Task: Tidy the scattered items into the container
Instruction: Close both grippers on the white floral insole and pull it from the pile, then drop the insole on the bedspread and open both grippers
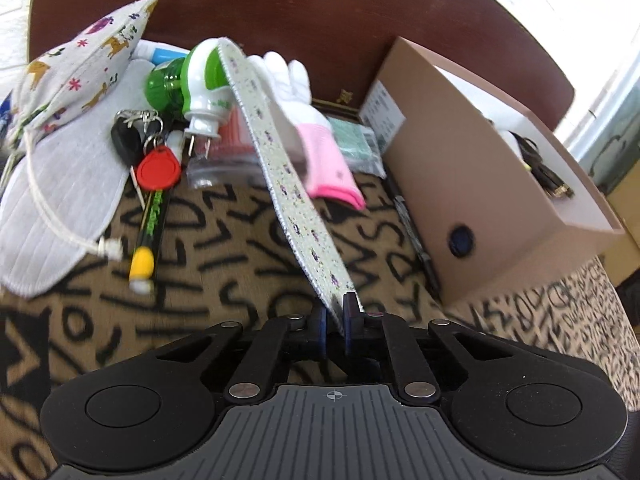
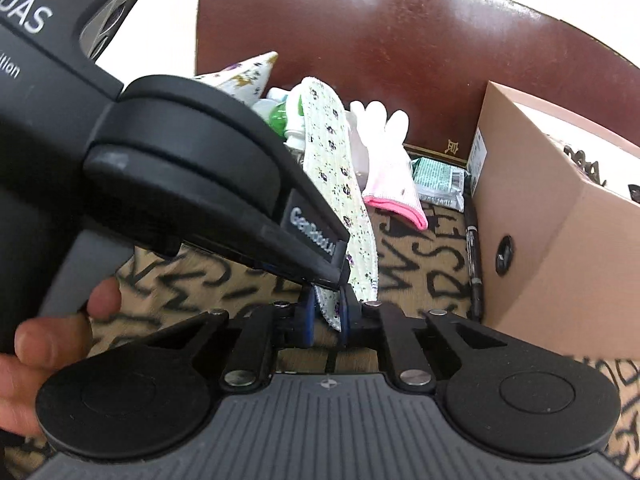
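A floral-print insole [image 1: 280, 168] stands on edge, lifted above the letter-patterned cloth. My left gripper [image 1: 335, 312] is shut on its near end. In the right wrist view the same insole [image 2: 340, 184] shows its flat face, and my right gripper [image 2: 326, 312] is shut on its lower end, just under the left gripper's fingertips [image 2: 320, 256]. The open cardboard box [image 1: 480, 184] stands to the right, also in the right wrist view [image 2: 552, 240]; a black cable [image 1: 540, 164] lies inside it.
Behind the insole lie a white and pink glove [image 1: 316, 132], a green and white plug-in device [image 1: 196, 84], keys with a red tag [image 1: 158, 168], a yellow-tipped pen [image 1: 146, 240], a print pouch [image 1: 80, 64], a grey insole [image 1: 60, 192], a green packet [image 1: 354, 140]. A black pen [image 2: 474, 256] lies beside the box. A dark red chair back [image 1: 320, 8] rises behind.
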Tool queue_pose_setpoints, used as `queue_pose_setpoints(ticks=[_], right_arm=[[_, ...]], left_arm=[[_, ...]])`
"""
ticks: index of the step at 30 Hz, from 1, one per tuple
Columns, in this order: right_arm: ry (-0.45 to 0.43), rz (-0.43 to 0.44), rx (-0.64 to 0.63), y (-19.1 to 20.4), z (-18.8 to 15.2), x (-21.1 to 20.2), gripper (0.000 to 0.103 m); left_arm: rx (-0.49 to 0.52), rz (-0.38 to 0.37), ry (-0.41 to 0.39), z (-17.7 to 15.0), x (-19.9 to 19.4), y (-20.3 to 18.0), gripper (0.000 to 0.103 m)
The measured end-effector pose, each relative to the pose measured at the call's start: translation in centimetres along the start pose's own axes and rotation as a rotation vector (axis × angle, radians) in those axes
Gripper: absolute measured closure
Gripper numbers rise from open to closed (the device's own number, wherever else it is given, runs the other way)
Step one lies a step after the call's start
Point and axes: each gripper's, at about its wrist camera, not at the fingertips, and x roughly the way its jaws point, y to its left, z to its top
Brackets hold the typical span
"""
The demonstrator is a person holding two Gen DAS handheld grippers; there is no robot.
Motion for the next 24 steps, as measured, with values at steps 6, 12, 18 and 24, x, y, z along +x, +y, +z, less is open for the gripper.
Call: queue_pose_setpoints(ticks=[6, 12, 18, 24], right_arm=[[0.025, 0.053, -0.068, 0.6, -2.7, -5.0, 0.089], [0.065, 0.123, -0.118, 1.6, -5.8, -9.8, 0.090], [0.100, 0.173, -0.147, 2.8, -8.0, -12.9, 0.091], [0.098, 0.181, -0.093, 2.1, -8.6, -14.4, 0.067]], left_arm=[[-0.033, -0.047, 0.042, -4.4, -3.2, -1.0, 0.101], [-0.033, -0.064, 0.089, -8.9, -6.1, -2.1, 0.100], [-0.021, -0.047, 0.108, -11.7, -8.0, -2.9, 0.074], [0.000, -0.038, 0.119, -12.7, -9.6, -2.8, 0.031]])
